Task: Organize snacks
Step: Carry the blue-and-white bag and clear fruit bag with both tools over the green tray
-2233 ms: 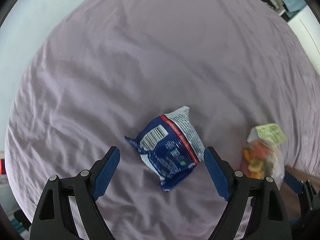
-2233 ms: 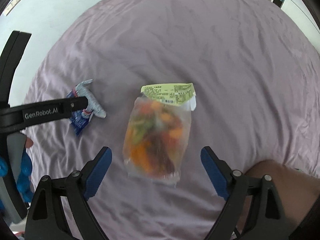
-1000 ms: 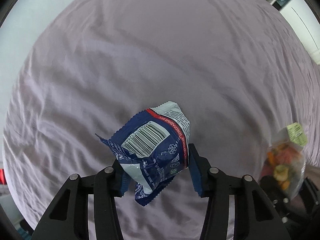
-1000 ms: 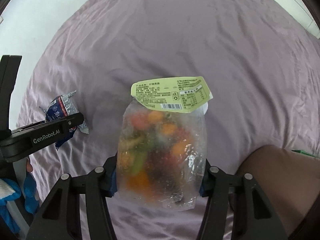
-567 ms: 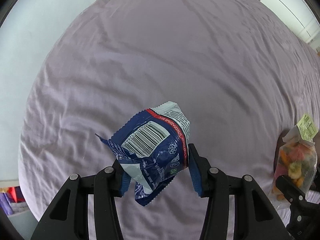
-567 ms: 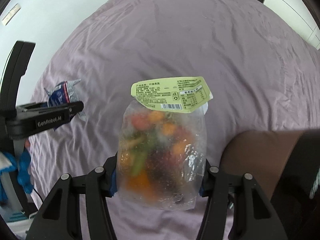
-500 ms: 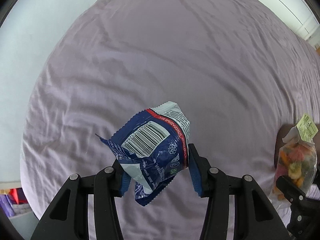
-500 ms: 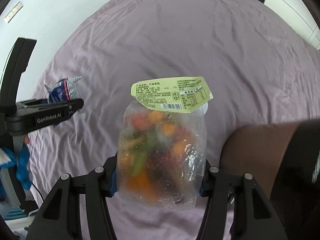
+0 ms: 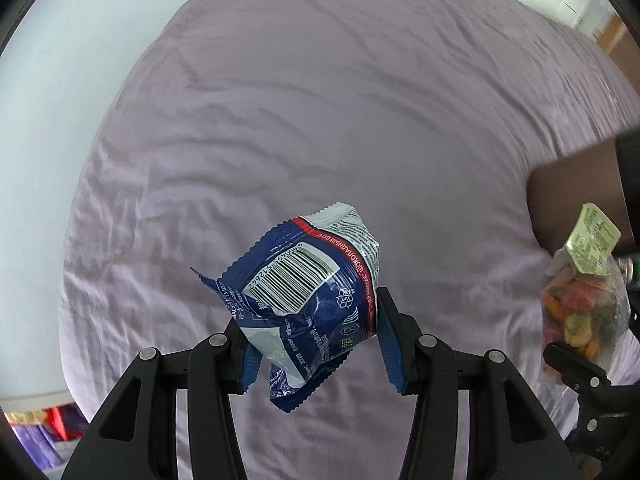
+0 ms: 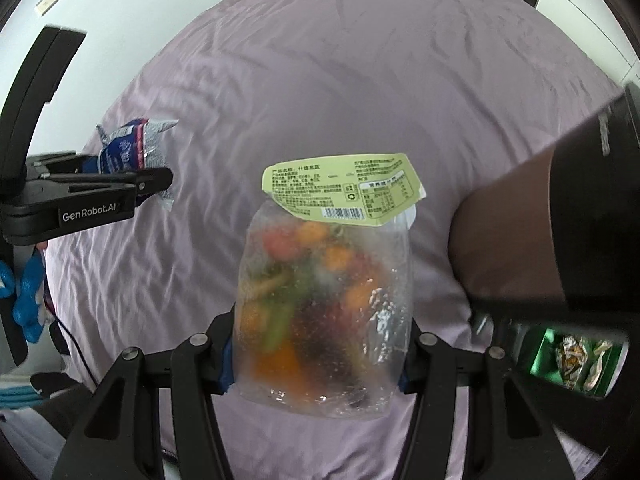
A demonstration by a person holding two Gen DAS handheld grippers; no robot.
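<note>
The clear bag of mixed dried fruit (image 10: 324, 304) hangs upright in the right gripper (image 10: 316, 356), its long axis running up and away from the jaws, which stand wide and press its lower sides; the green label tops it. The blue snack packet (image 9: 308, 300) sits tilted in the left gripper (image 9: 316, 344), jaws narrowed onto its lower half. Both are lifted clear of the purple bedsheet (image 9: 320, 120). The right hand is nearer a green container (image 10: 576, 364) at lower right — likely the drop spot — but a dark forearm and sleeve (image 10: 560, 216) lie just above it, partly in the way.
</note>
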